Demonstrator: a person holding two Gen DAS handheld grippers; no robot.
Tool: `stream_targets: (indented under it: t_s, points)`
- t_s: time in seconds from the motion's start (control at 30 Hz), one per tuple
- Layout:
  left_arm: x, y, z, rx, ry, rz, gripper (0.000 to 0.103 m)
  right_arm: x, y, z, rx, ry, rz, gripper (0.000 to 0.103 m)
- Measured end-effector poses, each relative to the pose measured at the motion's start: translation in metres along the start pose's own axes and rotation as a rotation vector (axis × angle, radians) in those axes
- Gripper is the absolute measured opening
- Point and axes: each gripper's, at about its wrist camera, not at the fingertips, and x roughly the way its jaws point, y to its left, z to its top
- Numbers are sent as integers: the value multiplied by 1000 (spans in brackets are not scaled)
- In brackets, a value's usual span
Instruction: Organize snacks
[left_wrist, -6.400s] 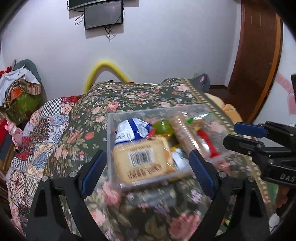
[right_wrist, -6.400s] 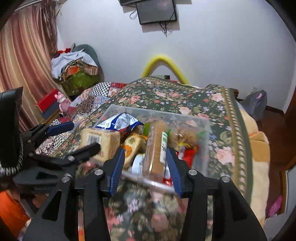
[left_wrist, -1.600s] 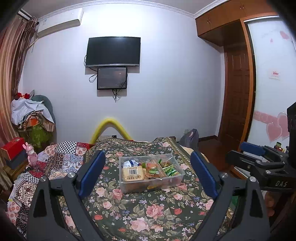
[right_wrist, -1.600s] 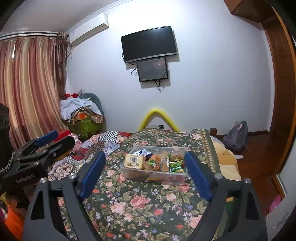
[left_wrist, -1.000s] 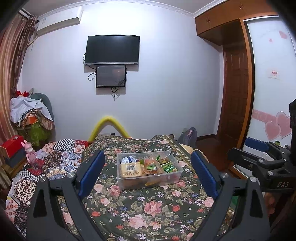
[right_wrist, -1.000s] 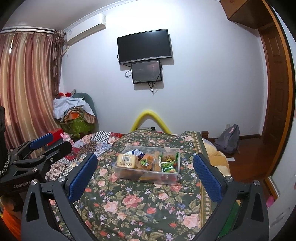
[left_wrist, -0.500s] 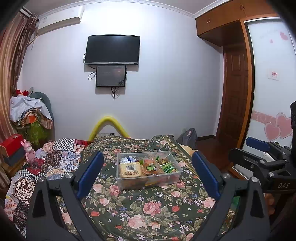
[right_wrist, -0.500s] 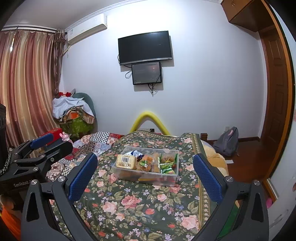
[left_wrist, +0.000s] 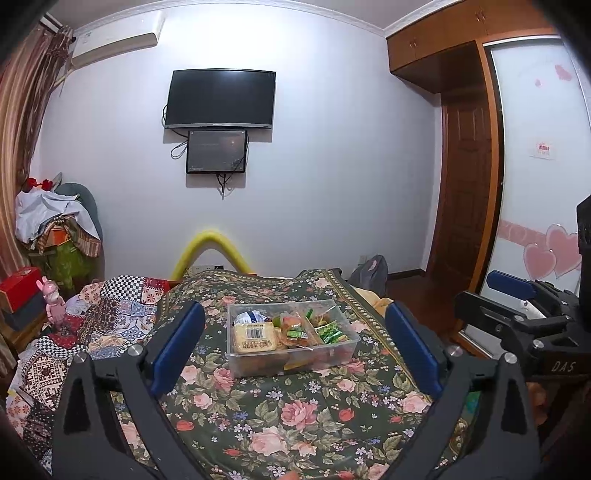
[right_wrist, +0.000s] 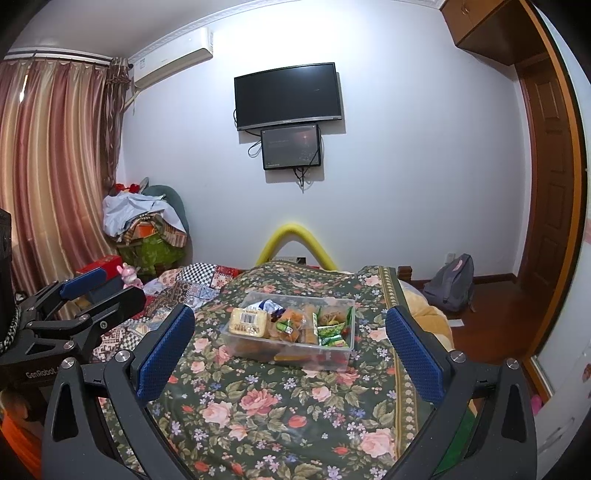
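A clear plastic box (left_wrist: 295, 354) (right_wrist: 288, 349) sits in the middle of the floral bedspread (left_wrist: 277, 424). Inside it are a yellow barcoded packet (left_wrist: 255, 338) (right_wrist: 249, 322), a blue-and-white bag (left_wrist: 249, 316), orange snacks and green packets (left_wrist: 330, 332) (right_wrist: 330, 338). My left gripper (left_wrist: 293, 308) hangs well back from the box. Its jaws are opening wide, and nothing is between them. My right gripper (right_wrist: 290, 312) is also far back, open and empty. Each gripper shows at the edge of the other's view: the right gripper (left_wrist: 480, 291) and the left gripper (right_wrist: 110, 286).
A patchwork quilt (left_wrist: 110, 314) covers the bed's left side. A yellow foam arch (left_wrist: 210, 251) stands at the bed's far end. A clothes pile (right_wrist: 144, 221) fills the left corner. A grey backpack (right_wrist: 450, 284) lies on the wooden floor at right, near the wardrobe door.
Since the oldest frames both grippers have pulled far back from the box and the right jaws have spread wide. Over the last second the left jaws widened slightly, and nothing else moved.
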Motion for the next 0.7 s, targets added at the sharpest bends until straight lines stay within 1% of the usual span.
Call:
stream_targets:
  t_s: [0.7]
  points:
    - [0, -4, -1, 3, 4, 8, 100, 1, -1, 0, -3, 1, -3, 103]
